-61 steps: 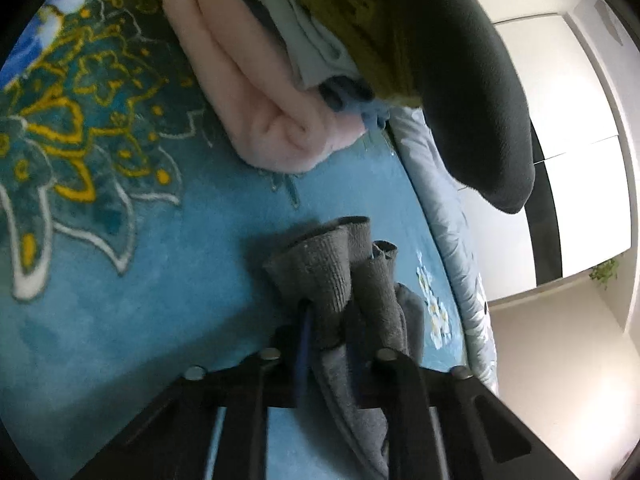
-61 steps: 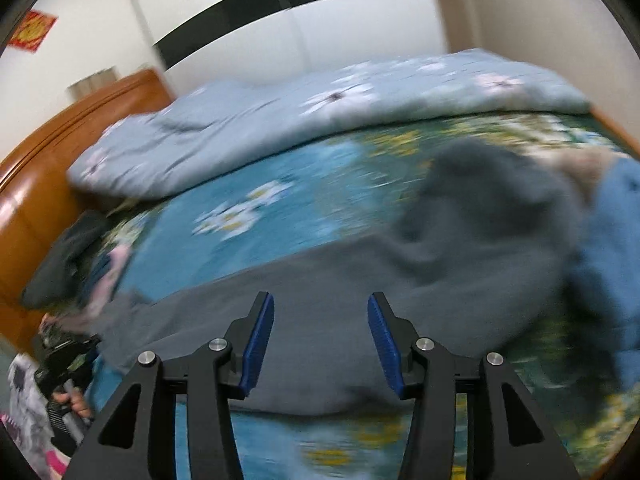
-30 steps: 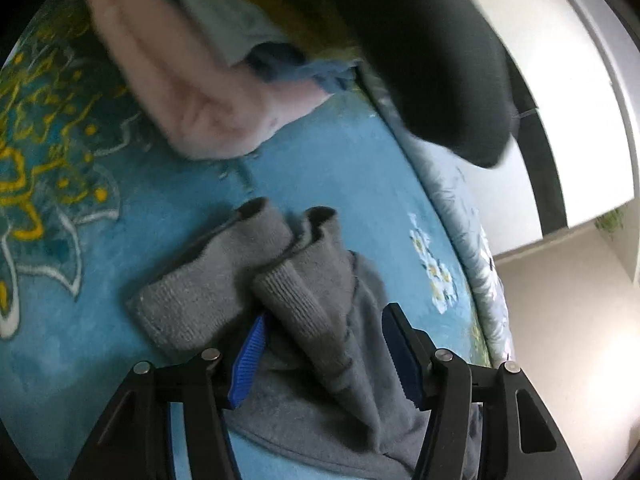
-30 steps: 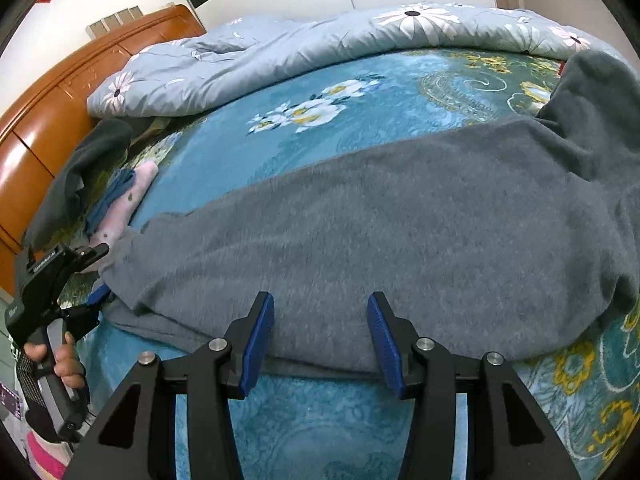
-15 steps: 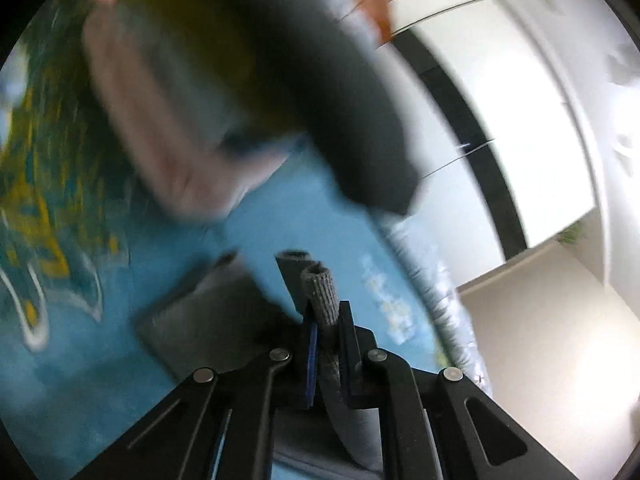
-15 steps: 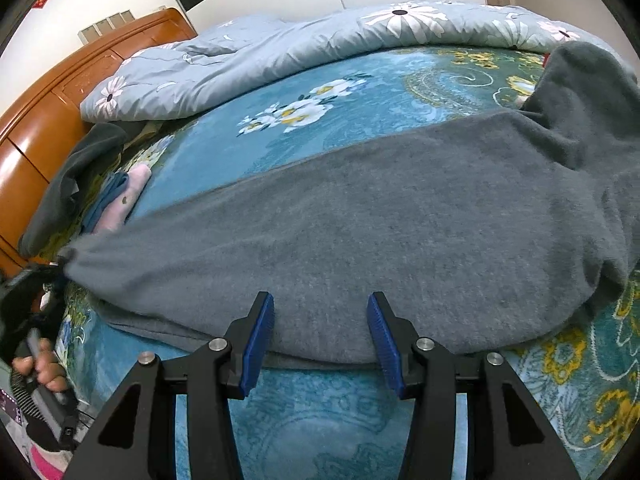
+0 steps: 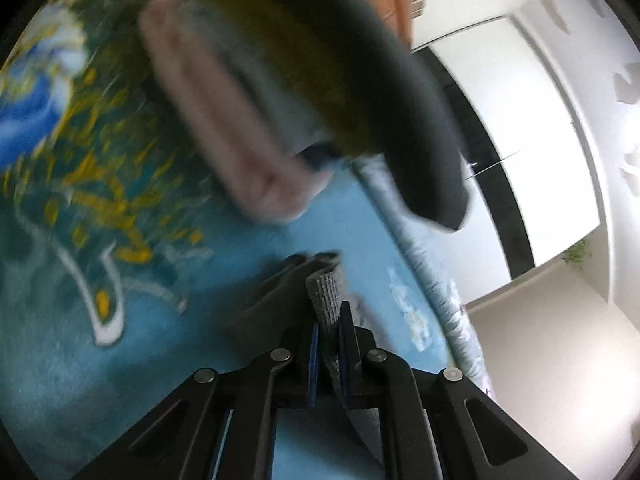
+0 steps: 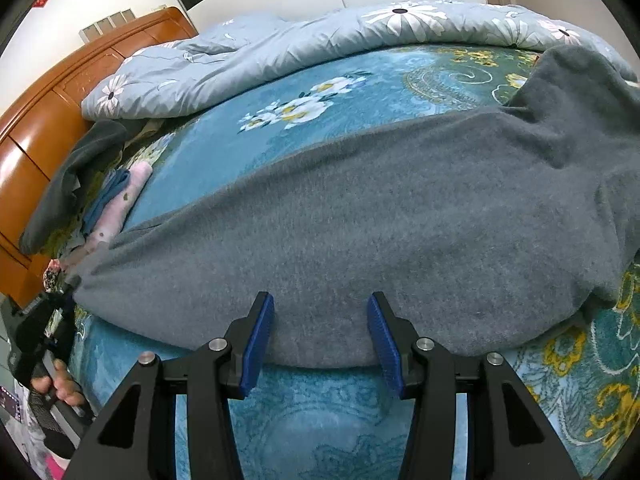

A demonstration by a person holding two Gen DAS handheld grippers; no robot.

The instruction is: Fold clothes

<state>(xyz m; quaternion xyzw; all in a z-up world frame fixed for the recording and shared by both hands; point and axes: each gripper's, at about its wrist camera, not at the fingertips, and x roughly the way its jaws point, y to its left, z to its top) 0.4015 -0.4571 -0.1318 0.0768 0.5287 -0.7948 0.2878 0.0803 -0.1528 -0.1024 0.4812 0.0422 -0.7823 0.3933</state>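
Grey sweater (image 8: 380,220) is spread flat across the blue bed cover (image 8: 320,420).
Its ribbed cuff (image 7: 326,292) is pinched by the left claw (image 7: 329,344), pressed together on it; the right claw (image 8: 318,332) is held spread at the near hem, nothing gripped.

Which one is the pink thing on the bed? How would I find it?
Start at the orange wooden headboard on the left side of the bed. Right below it sits a small pile of clothes, under a dark grey garment. The pink folded cloth lies at the pile's edge beside a blue cloth; it is the only pale pink thing, with tiny dark spots.
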